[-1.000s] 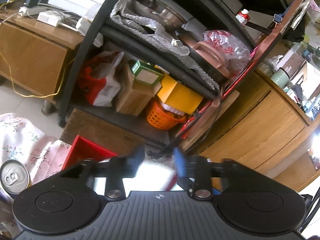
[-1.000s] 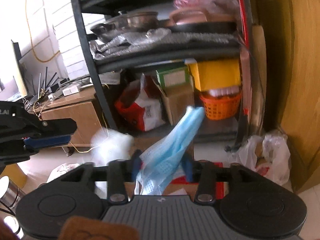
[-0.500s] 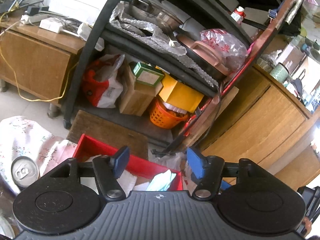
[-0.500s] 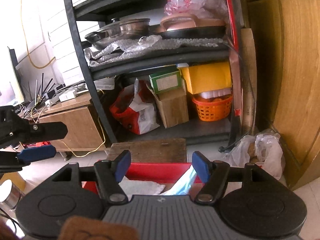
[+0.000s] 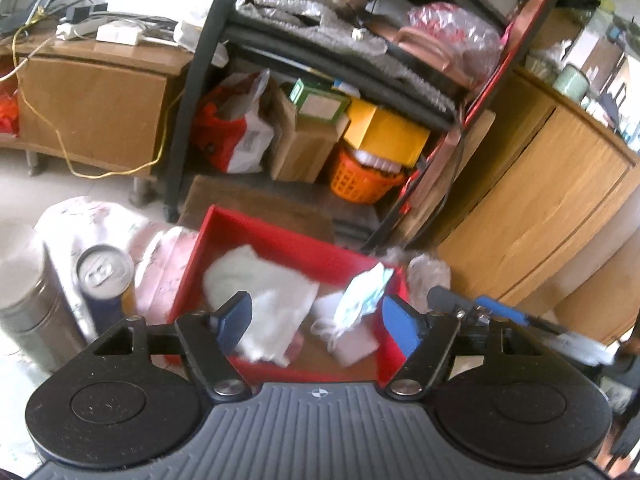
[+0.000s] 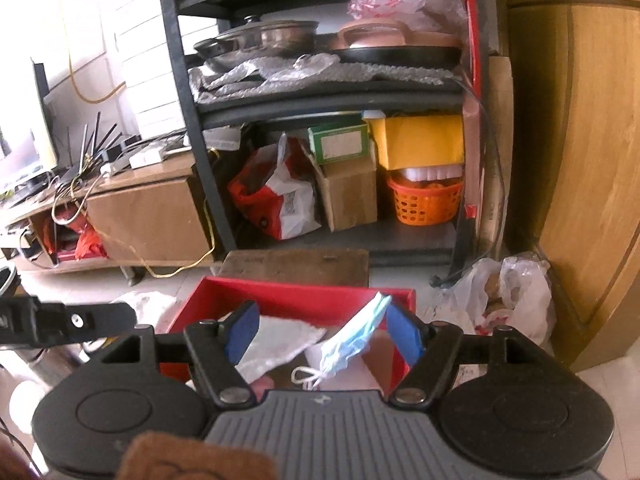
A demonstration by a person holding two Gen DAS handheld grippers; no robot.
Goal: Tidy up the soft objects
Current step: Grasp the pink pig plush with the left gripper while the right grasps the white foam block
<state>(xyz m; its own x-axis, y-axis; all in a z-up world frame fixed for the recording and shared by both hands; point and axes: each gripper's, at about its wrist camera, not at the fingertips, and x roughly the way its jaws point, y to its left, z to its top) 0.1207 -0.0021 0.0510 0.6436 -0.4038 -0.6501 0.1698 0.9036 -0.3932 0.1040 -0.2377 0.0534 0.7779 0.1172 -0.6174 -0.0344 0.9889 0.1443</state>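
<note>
Soft objects, sorting well along.
Inside red tray: white cloth, blue face mask draped on rim. Left gripper and right gripper jaws opening, empty. Nothing soft visible outside.

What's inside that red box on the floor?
The red box holds a white cloth, a blue face mask draped against its right wall, and a pale folded piece under the mask. Whatever lies beneath them is covered.
</note>
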